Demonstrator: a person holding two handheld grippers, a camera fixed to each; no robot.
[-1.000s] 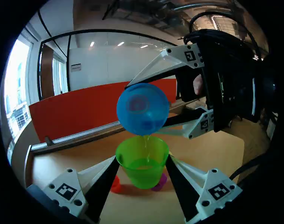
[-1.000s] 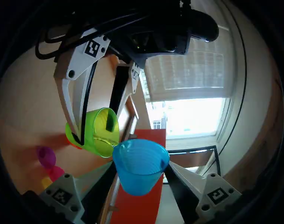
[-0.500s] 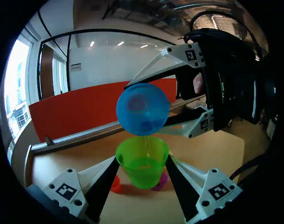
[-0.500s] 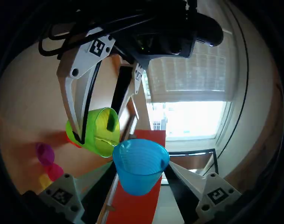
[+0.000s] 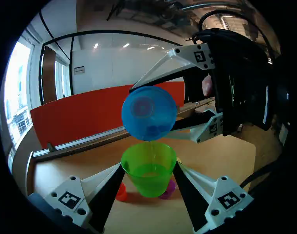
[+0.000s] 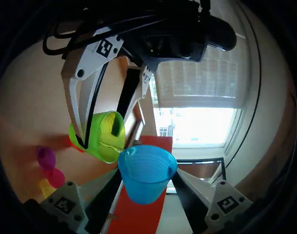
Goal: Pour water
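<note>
Tags (image 5: 68, 199) on left tongs (image 5: 148, 167), right tongs (image 6: 147, 172).

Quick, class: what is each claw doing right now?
Left claw: closed, holding the green cup.
Right claw: closed, holding the tilted blue cup.

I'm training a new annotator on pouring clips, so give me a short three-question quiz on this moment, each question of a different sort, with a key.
1. True or false: the blue cup is tipped on its side above the green cup.
2. Which cup does the left gripper hold between its fingers? A. blue B. green C. purple
3. Fill in: a thin stream of ___ falls from the blue cup into the green cup.
Key: 1 true; 2 B; 3 water.
</note>
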